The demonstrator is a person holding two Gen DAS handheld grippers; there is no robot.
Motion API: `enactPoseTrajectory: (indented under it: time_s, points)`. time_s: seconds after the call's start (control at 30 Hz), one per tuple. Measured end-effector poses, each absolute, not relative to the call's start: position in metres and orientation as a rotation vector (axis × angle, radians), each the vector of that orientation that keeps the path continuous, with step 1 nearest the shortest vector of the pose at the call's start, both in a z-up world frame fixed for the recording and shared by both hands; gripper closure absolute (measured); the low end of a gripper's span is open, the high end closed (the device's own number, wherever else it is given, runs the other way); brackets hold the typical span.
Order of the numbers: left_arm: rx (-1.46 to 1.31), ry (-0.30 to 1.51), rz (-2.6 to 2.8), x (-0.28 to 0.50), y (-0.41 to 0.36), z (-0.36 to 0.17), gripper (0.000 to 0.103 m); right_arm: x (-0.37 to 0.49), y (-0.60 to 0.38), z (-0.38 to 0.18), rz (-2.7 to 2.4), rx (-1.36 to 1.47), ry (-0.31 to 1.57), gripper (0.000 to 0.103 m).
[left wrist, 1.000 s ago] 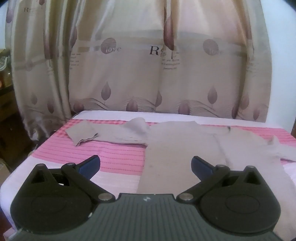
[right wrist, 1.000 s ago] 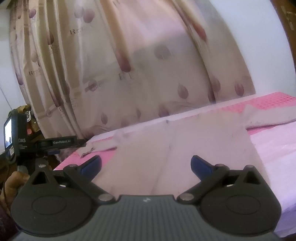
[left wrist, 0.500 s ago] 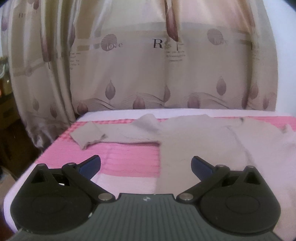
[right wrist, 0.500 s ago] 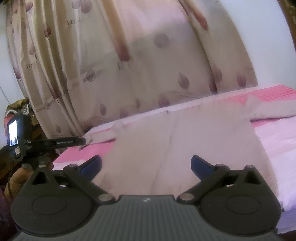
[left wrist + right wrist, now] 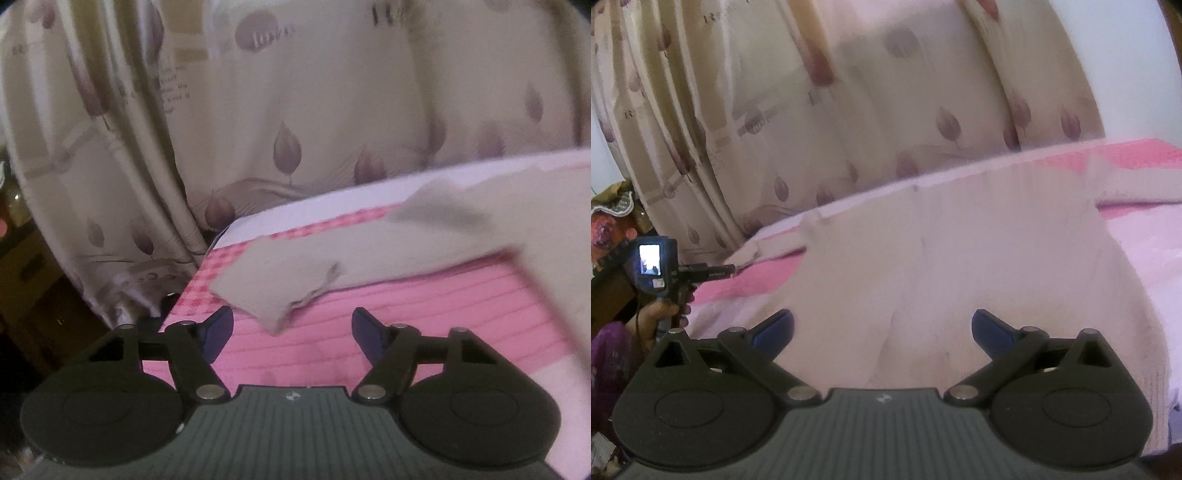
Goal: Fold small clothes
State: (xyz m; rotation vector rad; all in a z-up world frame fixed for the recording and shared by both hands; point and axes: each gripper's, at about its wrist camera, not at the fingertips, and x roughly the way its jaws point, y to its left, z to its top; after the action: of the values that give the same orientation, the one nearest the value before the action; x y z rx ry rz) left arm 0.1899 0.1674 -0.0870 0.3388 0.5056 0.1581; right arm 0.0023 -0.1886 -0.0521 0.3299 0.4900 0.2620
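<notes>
A beige long-sleeved top lies spread flat on a pink striped bed (image 5: 424, 314). In the left wrist view its left sleeve (image 5: 295, 280) stretches toward the bed's left corner, with the cuff just ahead of my open left gripper (image 5: 291, 330). In the right wrist view the top's body (image 5: 960, 266) fills the middle, its hem under my open right gripper (image 5: 882, 330), and its right sleeve (image 5: 1137, 184) runs off to the right. Both grippers are empty and hover above the fabric.
A beige curtain (image 5: 295, 110) with leaf prints hangs right behind the bed. The left hand-held gripper (image 5: 657, 266) shows at the bed's left side in the right wrist view. Dark furniture (image 5: 33, 280) stands left of the bed.
My left gripper has swung left and moved closer to the sleeve cuff, which now lies just ahead of its fingers. My right gripper has moved in closer over the top's hem.
</notes>
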Motion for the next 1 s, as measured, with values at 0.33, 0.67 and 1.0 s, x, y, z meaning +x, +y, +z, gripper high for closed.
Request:
enactPoseTrajectory:
  time_s: [0.33, 0.67, 1.0]
  points:
    - [0.388, 0.58, 0.172, 0.248, 0.199, -0.108, 0.093, 0.023, -0.183, -0.063, 0.229, 0.33, 0.559, 0.0]
    - [-0.012, 0.605, 0.591, 0.29, 0.333, -0.056, 0.088, 0.032, -0.18, -0.068, 0.221, 0.325, 0.59, 0.0]
    - [0.035, 0.466, 0.544, 0.225, 0.297, -0.025, 0.01, 0.008, -0.214, -0.055, 0.137, 0.348, 0.517, 0.0]
